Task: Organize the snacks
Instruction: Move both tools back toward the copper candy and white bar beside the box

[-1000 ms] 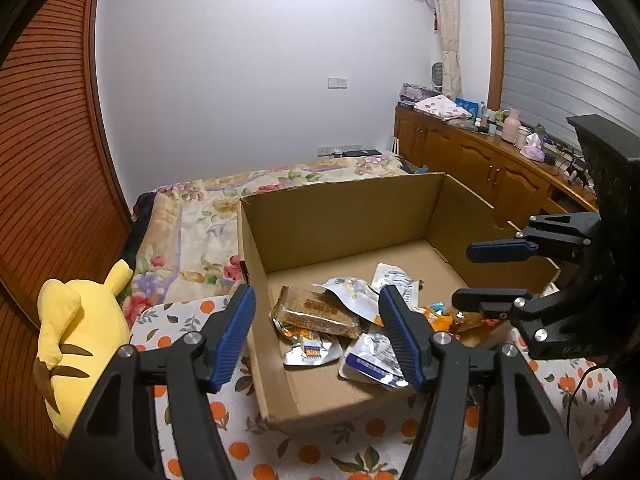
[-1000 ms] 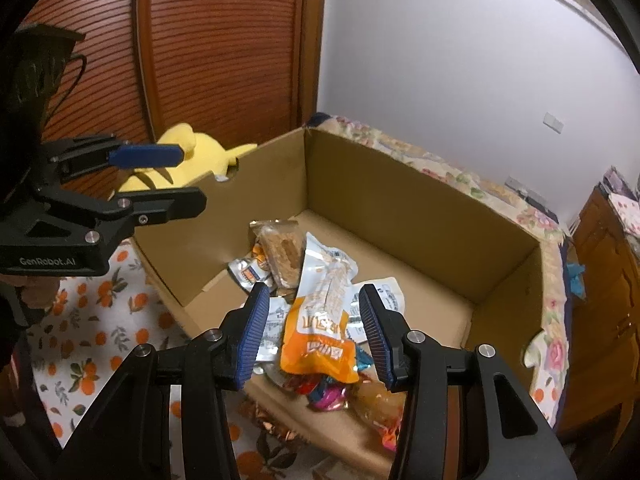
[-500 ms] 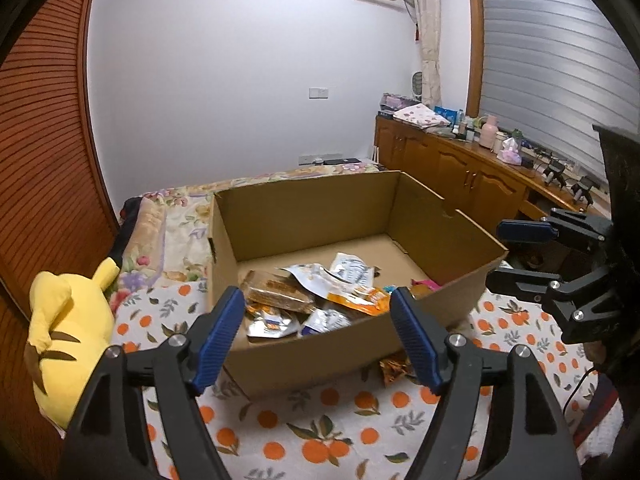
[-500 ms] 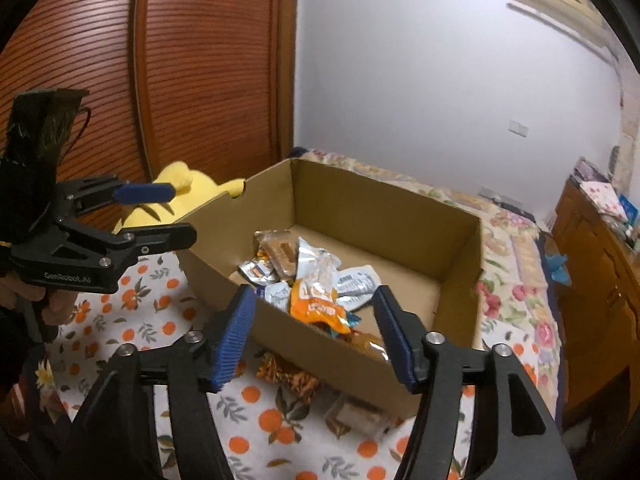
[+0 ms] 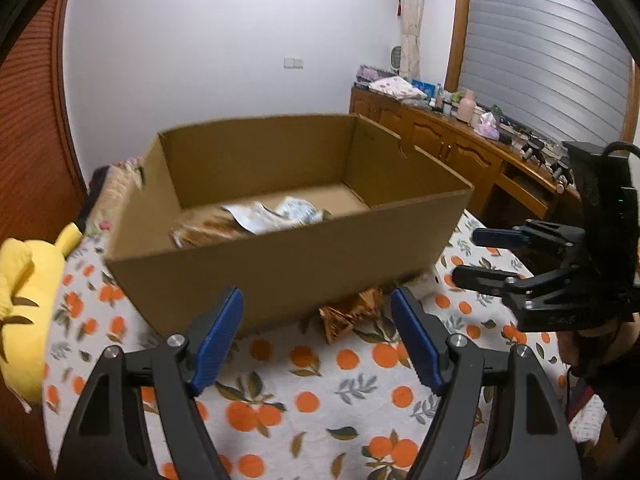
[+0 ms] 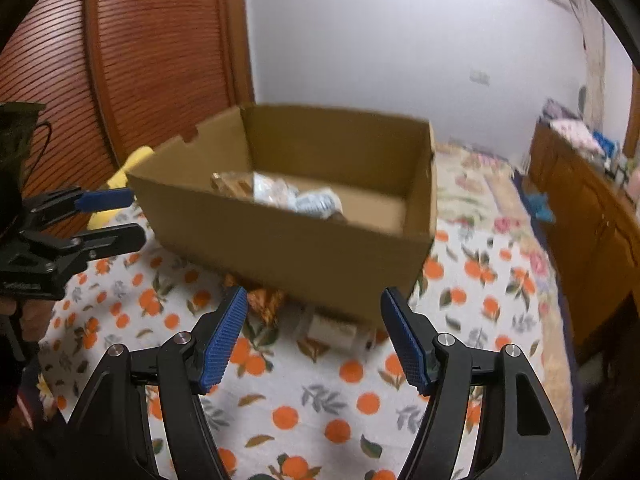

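An open cardboard box (image 5: pixel 280 268) (image 6: pixel 304 240) stands on the orange-print cloth and holds several snack packets (image 5: pixel 256 218) (image 6: pixel 288 194). A crinkled brown snack wrapper (image 5: pixel 352 312) (image 6: pixel 262 302) and a pale small packet (image 6: pixel 332 328) lie on the cloth against the box's near wall. My left gripper (image 5: pixel 318 340) is open and empty, low over the cloth in front of the box; it also shows in the right wrist view (image 6: pixel 108 220). My right gripper (image 6: pixel 312 334) is open and empty, to the right of the left one (image 5: pixel 480 256).
A yellow plush toy (image 5: pixel 24 292) lies at the left edge of the cloth. A floral bed (image 6: pixel 480 184) runs behind the box. A wooden cabinet (image 5: pixel 460 148) with clutter lines the right wall. A slatted wooden door (image 6: pixel 120 60) is on the left.
Both grippers have pulled back from over the box and dropped lower, so the box's near wall now hides most of the packets. Both stay open and empty.
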{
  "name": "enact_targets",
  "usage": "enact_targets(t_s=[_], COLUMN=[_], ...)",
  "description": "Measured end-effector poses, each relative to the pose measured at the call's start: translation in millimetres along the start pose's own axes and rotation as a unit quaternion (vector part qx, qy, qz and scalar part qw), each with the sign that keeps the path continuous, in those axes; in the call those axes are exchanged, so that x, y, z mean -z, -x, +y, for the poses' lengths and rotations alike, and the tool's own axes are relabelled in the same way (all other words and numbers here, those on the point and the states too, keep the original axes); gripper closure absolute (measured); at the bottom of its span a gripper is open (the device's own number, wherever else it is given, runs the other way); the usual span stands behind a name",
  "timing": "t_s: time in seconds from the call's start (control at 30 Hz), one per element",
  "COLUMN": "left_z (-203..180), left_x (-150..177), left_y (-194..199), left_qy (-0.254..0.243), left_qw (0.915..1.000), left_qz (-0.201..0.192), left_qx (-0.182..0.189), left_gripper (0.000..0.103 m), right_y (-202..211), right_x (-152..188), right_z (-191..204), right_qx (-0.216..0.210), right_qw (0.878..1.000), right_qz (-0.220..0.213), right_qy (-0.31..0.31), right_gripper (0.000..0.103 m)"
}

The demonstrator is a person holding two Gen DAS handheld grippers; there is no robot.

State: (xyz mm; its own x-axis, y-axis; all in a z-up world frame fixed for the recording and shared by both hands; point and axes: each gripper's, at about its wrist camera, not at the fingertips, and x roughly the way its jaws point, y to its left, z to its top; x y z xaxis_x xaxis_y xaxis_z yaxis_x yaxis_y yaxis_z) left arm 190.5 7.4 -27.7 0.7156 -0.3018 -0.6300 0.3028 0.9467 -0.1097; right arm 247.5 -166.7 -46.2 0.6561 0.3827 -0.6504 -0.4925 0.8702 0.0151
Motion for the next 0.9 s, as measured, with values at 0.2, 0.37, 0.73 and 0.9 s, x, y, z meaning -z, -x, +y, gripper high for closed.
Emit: enact_targets(t_s=[0.2, 0.37, 0.73, 0.9], left_z=[-10.2, -12.6, -17.0, -21.5], left_x=[11.2, 14.5, 15.7, 13.6], left_y=[-21.4, -35.6, -59.6, -70.4], left_qy=[0.003, 0.006, 0.011, 0.012], left_qw=[0.9998, 0.9995, 0.9985, 0.9981], left_qz=[0.021, 0.032, 0.049, 0.058], left_qx=[0.001, -0.008, -0.020, -0.017], left_gripper=[0.026, 0.026, 0.026, 0.026], right_y=[-28.1, -46.4, -68.9, -71.8], right_x=[17.4, 21.7, 27.2, 30.5], right_z=[-10.4, -16.6, -19.2, -17.5], right_qx=[0.005, 0.005, 0.006, 0.017], right_qw=[0.999, 0.998, 0.996, 0.996], right_qz=[0.032, 0.052, 0.077, 0.080], right_qy=[-0.021, -0.039, -0.048, -0.041], right_gripper=[0.032, 0.032, 0.035, 0.041])
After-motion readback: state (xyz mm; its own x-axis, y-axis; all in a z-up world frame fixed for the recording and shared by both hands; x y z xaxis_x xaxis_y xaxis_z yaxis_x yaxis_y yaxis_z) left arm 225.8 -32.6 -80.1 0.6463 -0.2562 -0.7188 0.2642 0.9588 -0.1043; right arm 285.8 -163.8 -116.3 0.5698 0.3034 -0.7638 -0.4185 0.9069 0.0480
